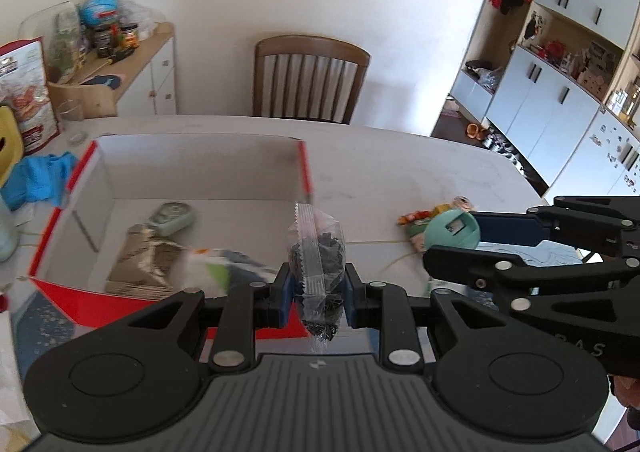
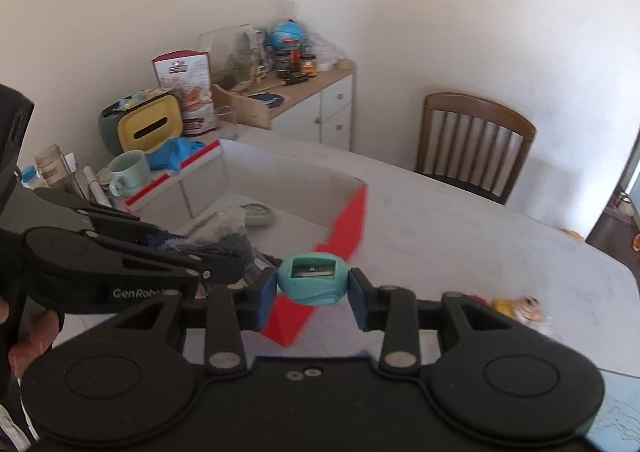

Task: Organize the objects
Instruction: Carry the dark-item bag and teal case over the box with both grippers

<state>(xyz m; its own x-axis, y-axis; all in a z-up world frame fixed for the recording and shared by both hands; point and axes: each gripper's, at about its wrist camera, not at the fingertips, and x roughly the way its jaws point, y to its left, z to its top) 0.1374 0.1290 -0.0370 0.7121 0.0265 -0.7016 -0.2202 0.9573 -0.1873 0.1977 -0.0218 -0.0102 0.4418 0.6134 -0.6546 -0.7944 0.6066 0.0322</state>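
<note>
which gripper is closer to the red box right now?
Left. The left gripper, shut on a clear packet, sits at the red box's near right corner. The right gripper, holding a teal sharpener, is further out, right of the box.

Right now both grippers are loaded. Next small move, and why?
Probably carry the left gripper forward over the red box's near wall, then release. Its fingers clamp a clear packet of dark bits just short of the opening, and other items already lie inside. The right gripper holds the teal sharpener beside the box, so it could follow.
</note>
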